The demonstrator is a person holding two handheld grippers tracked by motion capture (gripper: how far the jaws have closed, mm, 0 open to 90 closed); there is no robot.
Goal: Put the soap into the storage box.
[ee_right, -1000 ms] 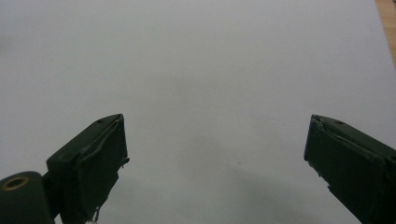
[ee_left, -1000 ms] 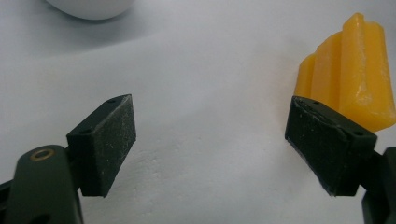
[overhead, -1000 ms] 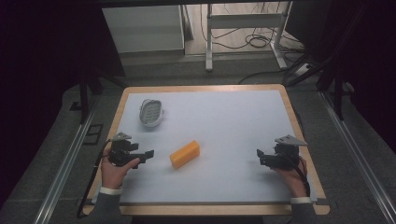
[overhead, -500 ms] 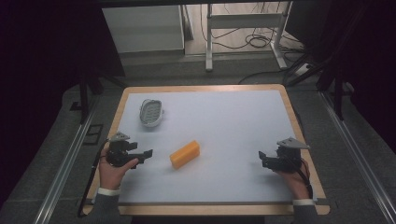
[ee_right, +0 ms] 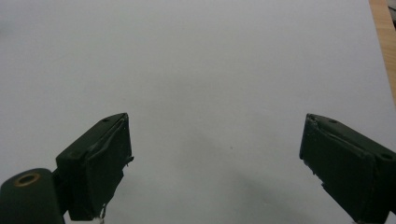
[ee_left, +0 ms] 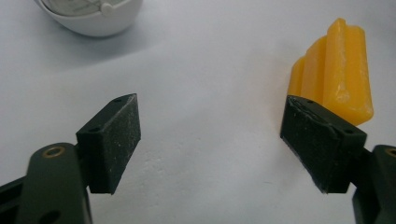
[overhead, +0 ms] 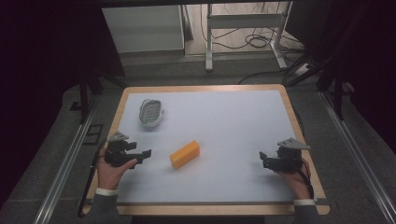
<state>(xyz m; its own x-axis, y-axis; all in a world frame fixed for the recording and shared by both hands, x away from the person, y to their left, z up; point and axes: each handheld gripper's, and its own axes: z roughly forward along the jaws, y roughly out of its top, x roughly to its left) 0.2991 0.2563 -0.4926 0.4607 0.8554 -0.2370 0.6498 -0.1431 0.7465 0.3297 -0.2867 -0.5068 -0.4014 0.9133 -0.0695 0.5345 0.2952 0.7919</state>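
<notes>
High view: your left gripper [overhead: 140, 154] sat slightly nearer you than a second ago; the right gripper [overhead: 267, 159] barely moved. The orange ridged block [overhead: 185, 154] lay mid-table [overhead: 233, 116], unmoved, like the white oval dish [overhead: 151, 112].

Left gripper view: jaws wide, empty, block [ee_left: 334, 70] beyond the right-hand jaw.

Right gripper view: jaws wide over bare white surface [ee_right: 210, 70].

A wood-edged table [overhead: 299, 122] with a pale top is standing on a grey floor [overhead: 46, 154]. Metal rails [overhead: 65, 165] are running along both sides. Beyond it, a white frame [overhead: 243, 21] and tangled cables [overhead: 254, 41] are sitting in the light — the surroundings are lying in darkness.
</notes>
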